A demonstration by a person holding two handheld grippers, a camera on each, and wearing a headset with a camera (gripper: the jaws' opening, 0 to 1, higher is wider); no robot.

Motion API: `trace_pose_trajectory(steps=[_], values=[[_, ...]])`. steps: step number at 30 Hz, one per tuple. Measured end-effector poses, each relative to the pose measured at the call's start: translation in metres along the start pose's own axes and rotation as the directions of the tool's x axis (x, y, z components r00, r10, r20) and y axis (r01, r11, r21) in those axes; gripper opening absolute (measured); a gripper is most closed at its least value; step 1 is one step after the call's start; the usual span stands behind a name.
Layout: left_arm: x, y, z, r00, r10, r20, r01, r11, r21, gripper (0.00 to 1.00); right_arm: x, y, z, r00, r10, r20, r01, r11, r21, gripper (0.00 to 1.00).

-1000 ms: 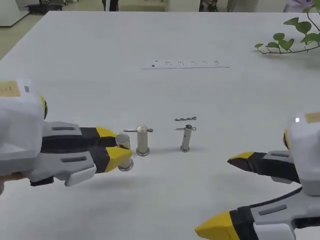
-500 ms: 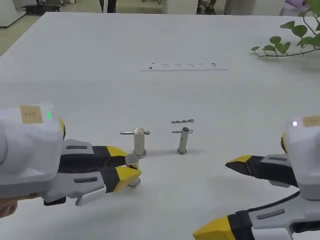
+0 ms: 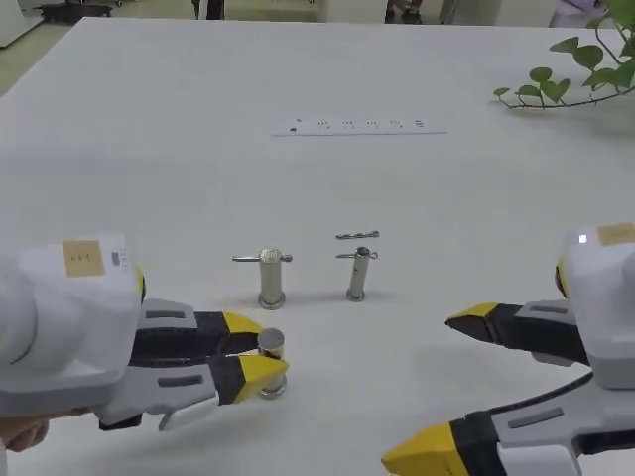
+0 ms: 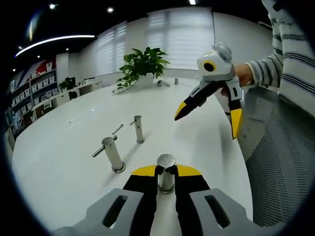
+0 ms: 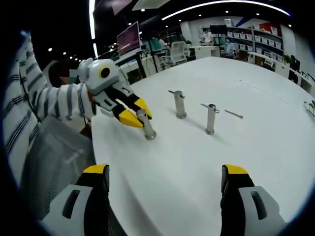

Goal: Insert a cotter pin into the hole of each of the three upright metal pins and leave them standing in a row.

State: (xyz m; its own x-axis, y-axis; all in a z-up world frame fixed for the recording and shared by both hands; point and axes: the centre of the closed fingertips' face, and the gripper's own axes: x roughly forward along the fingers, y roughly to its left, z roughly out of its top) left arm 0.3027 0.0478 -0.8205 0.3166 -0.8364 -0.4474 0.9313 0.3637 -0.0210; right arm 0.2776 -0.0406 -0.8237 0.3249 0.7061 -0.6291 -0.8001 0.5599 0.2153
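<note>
Left claw [image 3: 272, 349] has carried its pin [image 3: 271, 342] toward the person.

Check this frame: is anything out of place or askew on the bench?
The metal pin clamped in the left tongs stands out of row, nearer the person than the other two pins, and has no cotter pin through it. A loose cotter pin lies on the table just beyond the right-hand pin. Nothing looks damaged.
</note>
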Motion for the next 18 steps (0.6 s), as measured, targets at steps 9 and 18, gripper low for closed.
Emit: trace_pose_trajectory(steps=[9,18], values=[[0.001,-0.007,-0.001,0.9994,-0.034,0.003,0.033,0.999,0.025,0.11,0.001,0.002,-0.001,1.0,0.004,-0.004,-0.005,1.0,-0.003,0.95],[-0.001,-0.011,-0.003,0.9973,-0.074,-0.005,0.074,0.997,0.026,0.11,0.001,0.002,-0.001,1.0,0.005,-0.005,-0.005,1.0,-0.004,0.95]])
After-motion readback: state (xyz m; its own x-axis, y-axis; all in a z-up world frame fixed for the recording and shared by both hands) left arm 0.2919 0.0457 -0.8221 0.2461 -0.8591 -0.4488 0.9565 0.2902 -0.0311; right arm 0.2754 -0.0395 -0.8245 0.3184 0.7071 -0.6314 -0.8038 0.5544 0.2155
